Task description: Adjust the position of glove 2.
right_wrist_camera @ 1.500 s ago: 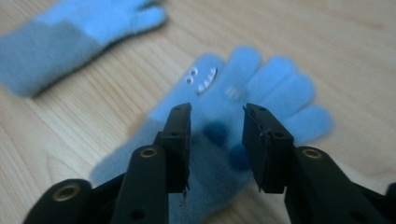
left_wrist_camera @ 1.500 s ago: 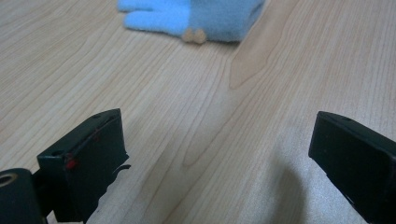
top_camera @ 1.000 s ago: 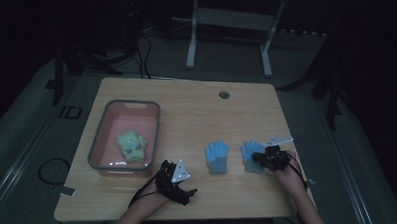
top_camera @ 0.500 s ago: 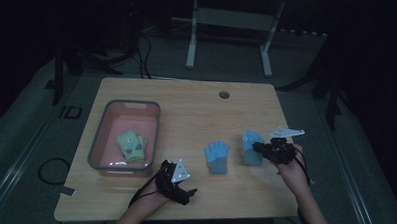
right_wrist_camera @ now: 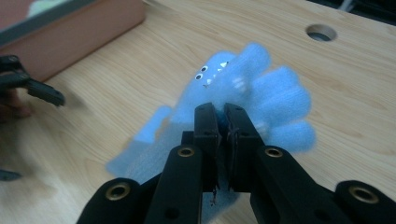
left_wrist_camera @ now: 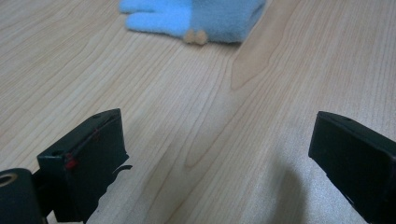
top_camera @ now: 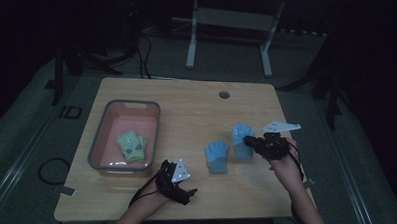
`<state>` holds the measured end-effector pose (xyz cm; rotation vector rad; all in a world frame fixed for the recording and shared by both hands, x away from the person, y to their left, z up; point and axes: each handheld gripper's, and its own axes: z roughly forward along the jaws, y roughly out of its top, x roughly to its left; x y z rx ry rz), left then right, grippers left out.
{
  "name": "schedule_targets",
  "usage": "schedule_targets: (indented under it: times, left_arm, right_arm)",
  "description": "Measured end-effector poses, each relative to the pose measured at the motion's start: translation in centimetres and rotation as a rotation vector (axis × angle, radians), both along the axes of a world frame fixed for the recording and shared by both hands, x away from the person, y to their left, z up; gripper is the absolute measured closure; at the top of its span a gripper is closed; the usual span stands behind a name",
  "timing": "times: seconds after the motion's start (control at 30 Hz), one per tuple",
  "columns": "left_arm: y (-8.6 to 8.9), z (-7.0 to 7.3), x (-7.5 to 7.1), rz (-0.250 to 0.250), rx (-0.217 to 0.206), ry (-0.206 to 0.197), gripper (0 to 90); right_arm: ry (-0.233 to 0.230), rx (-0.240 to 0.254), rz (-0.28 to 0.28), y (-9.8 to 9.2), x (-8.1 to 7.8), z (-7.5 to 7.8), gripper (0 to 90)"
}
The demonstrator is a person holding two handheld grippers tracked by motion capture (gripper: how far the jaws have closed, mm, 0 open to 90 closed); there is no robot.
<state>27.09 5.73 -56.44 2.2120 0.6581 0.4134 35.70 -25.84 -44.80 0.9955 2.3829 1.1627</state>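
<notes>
My right claw [right_wrist_camera: 223,122] pinches a fuzzy blue glove [right_wrist_camera: 243,88] with tiny eyes and teeth; I see no writing. Left claw [left_wrist_camera: 219,154] spread over tabletop [left_wrist_camera: 196,93].

Light wooden table [top_camera: 183,201] with a cable hole [top_camera: 224,95] near the far edge. A pink bin [top_camera: 97,146] sits on its left side, one blue glove [top_camera: 217,155] lying flat mid-table.

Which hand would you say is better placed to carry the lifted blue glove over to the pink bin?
Right, most likely. The right gripper is already shut on the blue glove, while the left gripper rests open near the table's front edge, holding nothing. The pink bin does lie nearer the left.
</notes>
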Motion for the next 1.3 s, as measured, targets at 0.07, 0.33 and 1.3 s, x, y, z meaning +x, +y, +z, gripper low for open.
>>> schedule_targets:
  times: [0.07, 0.33, 1.3]
  left_arm:
    - [0.0, 0.0, 0.0, 0.001, -0.001, 0.001, 4.2]
    - [0.1, 0.1, 0.0, 0.002, -0.007, -0.005, 4.2]
    - [0.3, 0.6, -0.3, -0.02, -0.061, -0.062, 5.9]
  right_arm:
    - [0.002, 0.0, 0.007, 0.6, 0.0, 0.0, 84.7]
    - [0.026, -0.009, 0.023, 2.9, 0.2, -0.6, 84.7]
    - [0.168, -0.108, 0.105, 7.2, 1.0, -6.8, 84.1]
